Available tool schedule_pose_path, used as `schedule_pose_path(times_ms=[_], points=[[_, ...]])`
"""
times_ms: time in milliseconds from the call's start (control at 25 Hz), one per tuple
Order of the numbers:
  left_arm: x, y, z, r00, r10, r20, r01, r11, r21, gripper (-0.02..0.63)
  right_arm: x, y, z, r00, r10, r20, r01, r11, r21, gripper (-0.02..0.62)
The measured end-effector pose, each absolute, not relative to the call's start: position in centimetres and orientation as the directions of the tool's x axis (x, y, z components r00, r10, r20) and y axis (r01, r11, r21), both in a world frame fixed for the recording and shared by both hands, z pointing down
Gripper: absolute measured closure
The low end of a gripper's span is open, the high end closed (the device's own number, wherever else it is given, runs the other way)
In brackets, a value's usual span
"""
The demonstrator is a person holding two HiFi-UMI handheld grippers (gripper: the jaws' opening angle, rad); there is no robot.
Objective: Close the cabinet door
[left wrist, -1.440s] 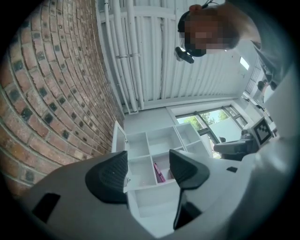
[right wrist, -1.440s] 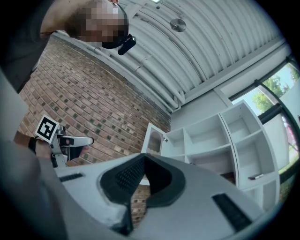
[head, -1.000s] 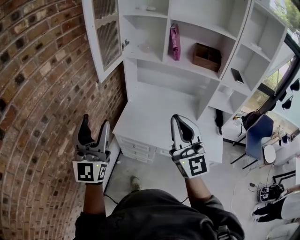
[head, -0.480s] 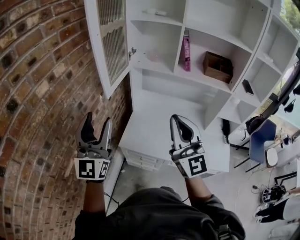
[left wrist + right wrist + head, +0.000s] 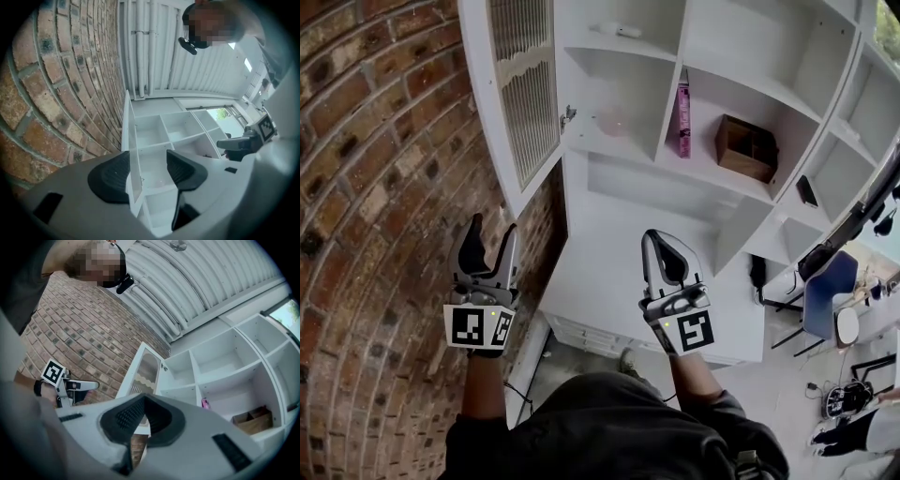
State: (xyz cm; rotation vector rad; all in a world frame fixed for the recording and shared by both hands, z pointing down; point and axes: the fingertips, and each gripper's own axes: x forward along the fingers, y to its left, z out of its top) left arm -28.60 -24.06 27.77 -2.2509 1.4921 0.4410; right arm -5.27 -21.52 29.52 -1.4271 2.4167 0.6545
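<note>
One cabinet door (image 5: 525,103) stands open, its top cut off.

The rough, matt red-brown brick wall (image 5: 366,187) on the left has sunken grey mortar. The tall white cabinet (image 5: 623,94) looks smooth and painted, faintly satin. Its white-framed cabinet door (image 5: 525,94) carries a ribbed mesh panel. The small brown box (image 5: 745,148), far right, looks like matt wood.

Right hand-held gripper (image 5: 143,404) up front, jaws pressed together with nothing between them. Beyond it the cabinet door (image 5: 144,371) stands wide open against the brick wall (image 5: 79,329). White shelves (image 5: 225,376) hold a pink item (image 5: 205,403) and a brown box (image 5: 253,420).
</note>
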Motion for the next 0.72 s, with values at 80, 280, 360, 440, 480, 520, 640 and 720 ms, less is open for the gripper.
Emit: schedule_pose_path(times_ms=[80, 280, 360, 440, 480, 520, 640, 720], points=[[-28.5, -25.1, 27.8, 0.366, -0.804, -0.469, -0.930, -0.335, -0.152, 0.368, -4.9, -22.6, 29.2, -0.493, -0.749, -0.442, -0.870, 0.424, 0.251, 0.594], [-28.1, -27.6, 27.1, 0.343, -0.814, -0.469, -0.939, -0.303, -0.161, 0.374, -3.3, -25.1, 27.9, -0.495, -0.735, -0.463, -0.869, 0.427, 0.251, 0.594], [-28.1, -28.8, 26.2, 0.334, -0.812, -0.478, -0.943, -0.288, -0.169, 0.380, -2.9, -25.8, 27.7, -0.498, -0.731, -0.467, -0.867, 0.430, 0.252, 0.594], [-28.2, -30.0, 25.2, 0.327, -0.810, -0.487, -0.945, -0.272, -0.182, 0.387, -2.5, -26.5, 27.7, -0.497, -0.731, -0.467, -0.867, 0.430, 0.250, 0.594], [-28.2, -30.7, 24.6, 0.323, -0.809, -0.491, -0.946, -0.265, -0.187, 0.387, -2.2, -26.8, 27.7, -0.495, -0.733, -0.466, -0.869, 0.429, 0.248, 0.594], [-28.4, -31.3, 24.1, 0.319, -0.809, -0.494, -0.947, -0.258, -0.189, 0.387, -2.0, -27.0, 27.8, -0.492, -0.736, -0.465, -0.870, 0.427, 0.245, 0.594], [-28.9, -33.0, 22.4, 0.306, -0.805, -0.508, -0.952, -0.245, -0.185, 0.390, -1.1, -27.7, 28.1, -0.481, -0.746, -0.460, -0.876, 0.420, 0.235, 0.594], [-29.3, -34.1, 21.2, 0.297, -0.800, -0.521, -0.955, -0.234, -0.185, 0.390, -0.4, -28.1, 28.2, -0.471, -0.753, -0.460, -0.882, 0.411, 0.231, 0.594]])
